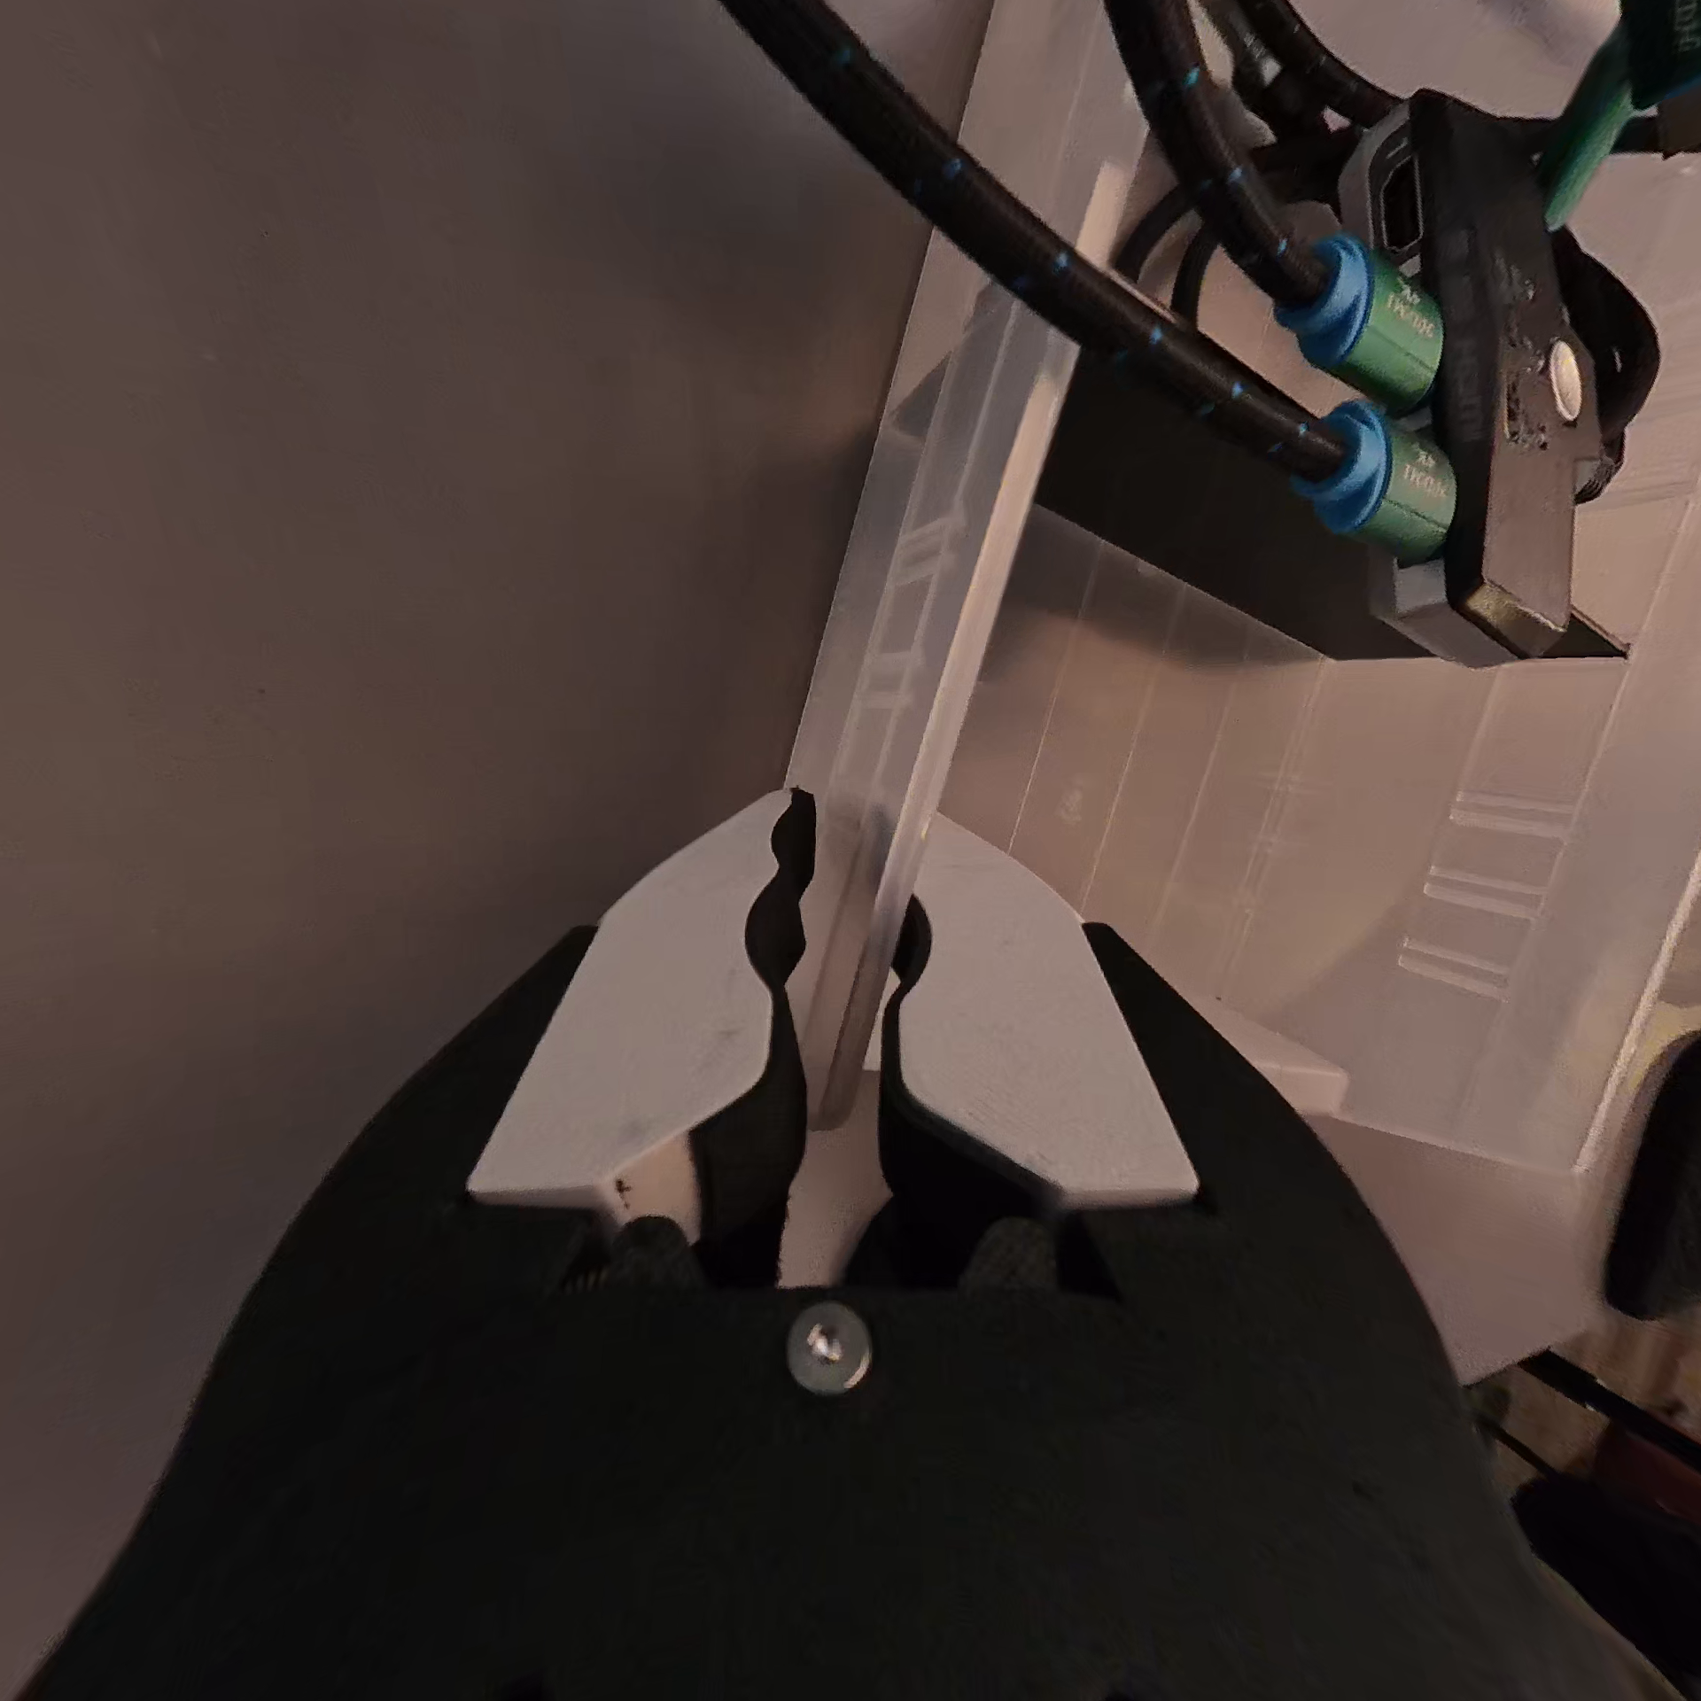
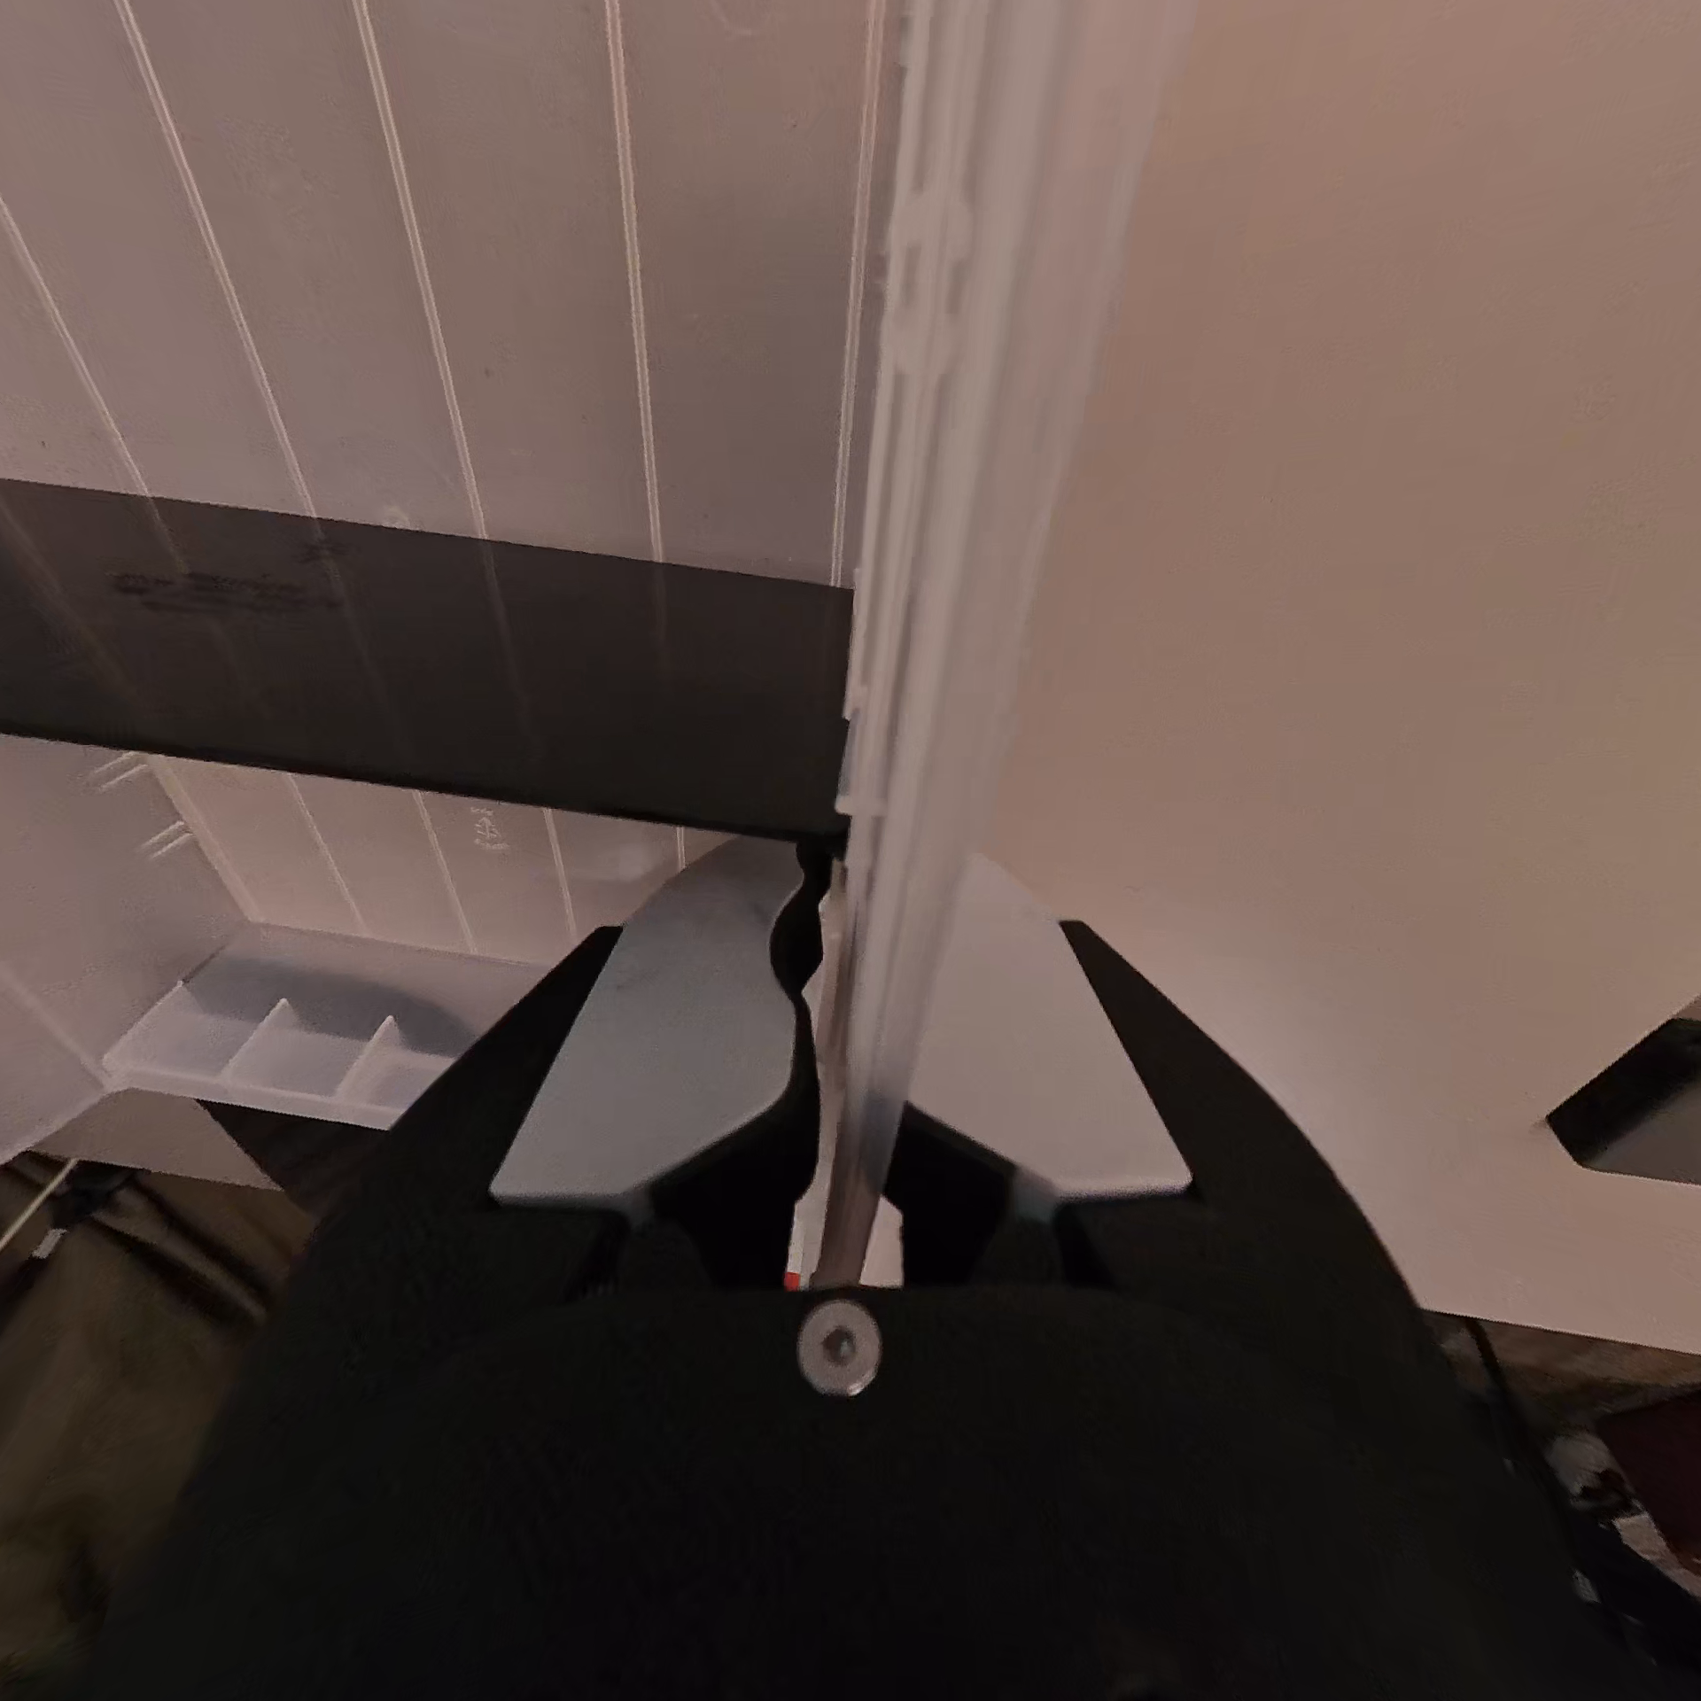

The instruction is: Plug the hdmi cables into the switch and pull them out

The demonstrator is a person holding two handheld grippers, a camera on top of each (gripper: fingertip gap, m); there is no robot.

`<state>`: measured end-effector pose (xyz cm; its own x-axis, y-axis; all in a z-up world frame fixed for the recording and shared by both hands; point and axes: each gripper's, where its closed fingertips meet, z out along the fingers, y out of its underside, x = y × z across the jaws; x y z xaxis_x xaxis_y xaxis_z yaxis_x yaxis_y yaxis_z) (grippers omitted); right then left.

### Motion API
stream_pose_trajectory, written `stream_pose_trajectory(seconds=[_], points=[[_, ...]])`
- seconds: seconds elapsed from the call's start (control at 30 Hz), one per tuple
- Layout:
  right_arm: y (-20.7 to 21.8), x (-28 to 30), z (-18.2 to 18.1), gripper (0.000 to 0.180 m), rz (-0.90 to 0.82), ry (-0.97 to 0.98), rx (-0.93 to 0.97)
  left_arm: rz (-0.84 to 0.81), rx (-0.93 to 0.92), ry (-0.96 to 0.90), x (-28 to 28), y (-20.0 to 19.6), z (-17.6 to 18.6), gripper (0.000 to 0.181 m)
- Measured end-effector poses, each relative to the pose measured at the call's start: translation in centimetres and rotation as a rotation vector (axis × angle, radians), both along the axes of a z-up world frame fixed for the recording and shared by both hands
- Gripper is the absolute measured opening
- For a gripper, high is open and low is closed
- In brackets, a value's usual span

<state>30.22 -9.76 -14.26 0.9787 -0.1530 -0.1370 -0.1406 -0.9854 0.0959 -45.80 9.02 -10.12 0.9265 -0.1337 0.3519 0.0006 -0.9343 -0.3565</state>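
A grey and black HDMI switch (image 1: 1510,442) lies inside a clear plastic box at the upper right of the left wrist view. Two green plugs with blue collars (image 1: 1381,331) (image 1: 1408,502) sit in its side, on black braided cables (image 1: 1187,295). A third port (image 1: 1404,207) above them is empty. My left gripper (image 1: 861,884) is shut on the box's clear rim (image 1: 930,644). My right gripper (image 2: 861,930) is shut on the box's rim (image 2: 920,552) too. The switch and cables do not show in the right wrist view.
A dark strip (image 2: 414,663) shows through the box's ribbed clear wall (image 2: 460,276). A moulded handle ledge (image 2: 295,1049) sticks out low on the box. A pale surface (image 2: 1381,552) lies to the right with a dark flat object (image 2: 1638,1123) at its edge. A green strap (image 1: 1602,120) hangs by the switch.
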Motion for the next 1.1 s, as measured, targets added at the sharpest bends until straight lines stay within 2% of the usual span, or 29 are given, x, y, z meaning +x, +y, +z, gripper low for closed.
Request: stream_pose_trajectory(seconds=[0.77,1.1], points=[[-1.6,-1.0,-0.1,0.004,-0.038,0.033,-0.115,0.156,0.0,-0.1,-3.7,-2.9,0.3,0.017],[-0.3,-0.1,-0.1,0.003,-0.022,-0.004,-0.096,0.036,-0.045,-0.087,-1.7,-4.3,0.2,0.019]])
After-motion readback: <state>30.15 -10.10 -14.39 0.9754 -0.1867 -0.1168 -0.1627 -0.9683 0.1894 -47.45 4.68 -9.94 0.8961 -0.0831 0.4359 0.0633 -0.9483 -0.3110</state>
